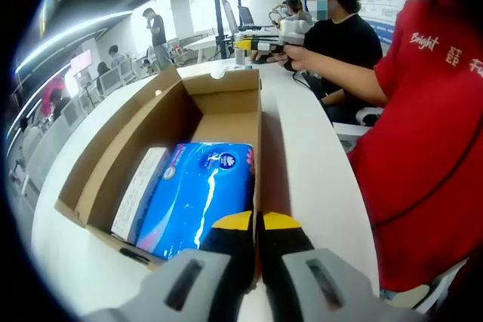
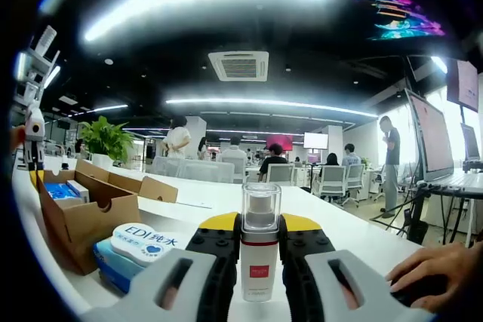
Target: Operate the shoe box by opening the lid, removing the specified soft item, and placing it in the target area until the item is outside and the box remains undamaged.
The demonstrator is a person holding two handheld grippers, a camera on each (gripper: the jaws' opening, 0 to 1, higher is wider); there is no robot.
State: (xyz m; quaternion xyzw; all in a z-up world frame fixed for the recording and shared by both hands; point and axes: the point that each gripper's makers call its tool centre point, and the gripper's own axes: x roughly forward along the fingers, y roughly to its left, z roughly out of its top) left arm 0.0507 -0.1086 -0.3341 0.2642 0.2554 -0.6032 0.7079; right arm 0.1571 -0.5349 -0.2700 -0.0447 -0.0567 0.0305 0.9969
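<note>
Open office, white table (image 2: 317,213), ceiling strip lights (image 2: 264,102), potted plant (image 2: 106,141)

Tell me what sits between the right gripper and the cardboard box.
In the right gripper view, a blue wet-wipe pack with a white lid lies on the white table between the right gripper, shut on a small bottle, and the cardboard box.

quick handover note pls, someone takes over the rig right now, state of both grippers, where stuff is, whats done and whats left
Left gripper: jaws look shut, at the near wall of the open cardboard box; not clearly gripping anything.
Right gripper: shut on a small white bottle with a clear cap, above the white table.
The blue soft pack lies inside the box, beside a white packet.
A wipes pack sits on the table outside the box.
Done: lid open. Left: lift the blue pack out, place it on the table.
</note>
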